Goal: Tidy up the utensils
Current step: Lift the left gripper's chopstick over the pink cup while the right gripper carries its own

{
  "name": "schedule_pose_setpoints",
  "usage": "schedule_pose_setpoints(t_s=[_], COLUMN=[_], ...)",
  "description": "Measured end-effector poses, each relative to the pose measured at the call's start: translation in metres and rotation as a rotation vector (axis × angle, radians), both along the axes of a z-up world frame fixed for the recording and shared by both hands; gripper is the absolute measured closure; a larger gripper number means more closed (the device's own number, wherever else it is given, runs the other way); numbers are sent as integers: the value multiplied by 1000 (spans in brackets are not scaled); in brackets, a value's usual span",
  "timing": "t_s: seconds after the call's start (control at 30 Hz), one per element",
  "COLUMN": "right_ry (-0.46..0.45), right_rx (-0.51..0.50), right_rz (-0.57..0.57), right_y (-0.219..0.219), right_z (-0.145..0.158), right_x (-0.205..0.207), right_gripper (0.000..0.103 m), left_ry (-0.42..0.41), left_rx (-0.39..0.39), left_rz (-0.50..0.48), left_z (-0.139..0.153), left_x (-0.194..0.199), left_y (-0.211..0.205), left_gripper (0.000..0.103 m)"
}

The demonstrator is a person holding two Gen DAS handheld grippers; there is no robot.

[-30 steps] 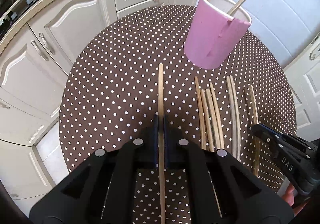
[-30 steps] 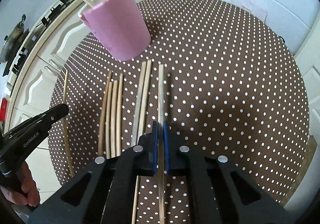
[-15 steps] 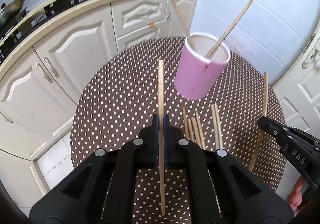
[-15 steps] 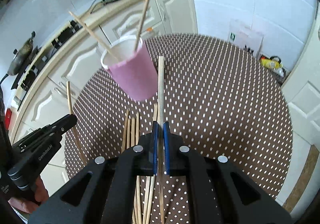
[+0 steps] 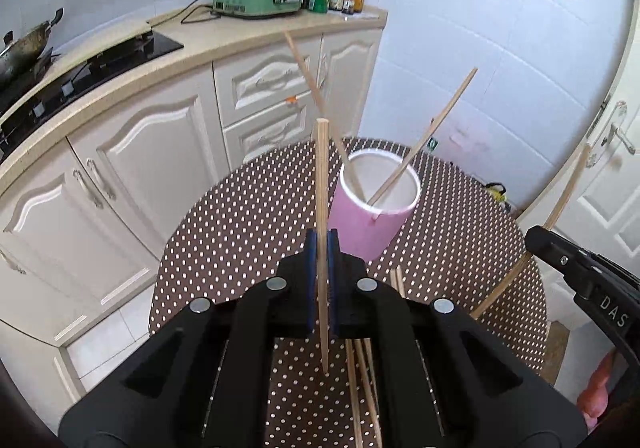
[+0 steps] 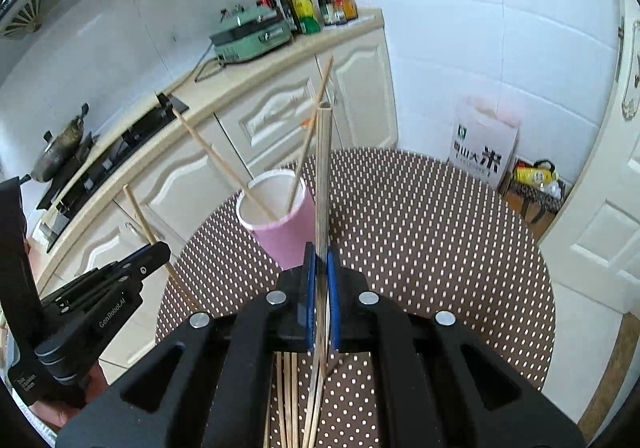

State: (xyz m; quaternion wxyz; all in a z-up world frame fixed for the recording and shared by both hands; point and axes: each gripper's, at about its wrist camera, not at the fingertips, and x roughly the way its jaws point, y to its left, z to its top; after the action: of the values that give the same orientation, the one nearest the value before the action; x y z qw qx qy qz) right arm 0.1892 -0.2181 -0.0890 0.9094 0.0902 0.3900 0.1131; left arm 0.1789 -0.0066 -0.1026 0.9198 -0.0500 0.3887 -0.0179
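Above a round table (image 5: 240, 216) draped in brown cloth with white dots, two hand-held grippers are raised, each clamped on one slim wooden chopstick. Left gripper (image 5: 322, 280): blue pads pinched narrow on a pale, square-ended chopstick (image 5: 322, 184) that stands nearly upright, its thin tip hanging below the pads. Right gripper (image 6: 319, 288): likewise closed tight on its own chopstick (image 6: 323, 168), also upright. Beyond both, near the far middle of the table, stands a pink cylindrical cup (image 5: 370, 226) with a white inside and a thin rim; two chopsticks (image 5: 420, 148) already lean in it, crossing outward to left and right. More loose chopsticks (image 6: 290, 400) lie side by side on the cloth at the near edge, under the grippers. Cream cabinets (image 5: 160, 152) and a counter run along the far left. Likely risks: the cup looks light and tall, so a stick pushed against its rim or against the leaning pair could tip it or flick those out; both grippers heading for the same small opening could knock together; smooth tapered wood held at one point may swivel or slip between the pads and miss the mouth
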Motion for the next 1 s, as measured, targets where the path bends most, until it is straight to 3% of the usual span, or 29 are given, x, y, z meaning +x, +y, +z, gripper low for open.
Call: schedule_pose_setpoints(t_s=[0.7, 1.0], right_ry=[-299, -322], right_rx=[31, 42], right_rz=[26, 19], right_y=[-1, 6], right_z=[106, 108], right_x=[28, 53], right_gripper=[98, 98], left_ry=[-192, -207], left_rx=[-15, -23], left_rz=[-83, -69], left_z=[102, 108], left_x=[20, 51], left_y=[-9, -10], left_gripper=[98, 98])
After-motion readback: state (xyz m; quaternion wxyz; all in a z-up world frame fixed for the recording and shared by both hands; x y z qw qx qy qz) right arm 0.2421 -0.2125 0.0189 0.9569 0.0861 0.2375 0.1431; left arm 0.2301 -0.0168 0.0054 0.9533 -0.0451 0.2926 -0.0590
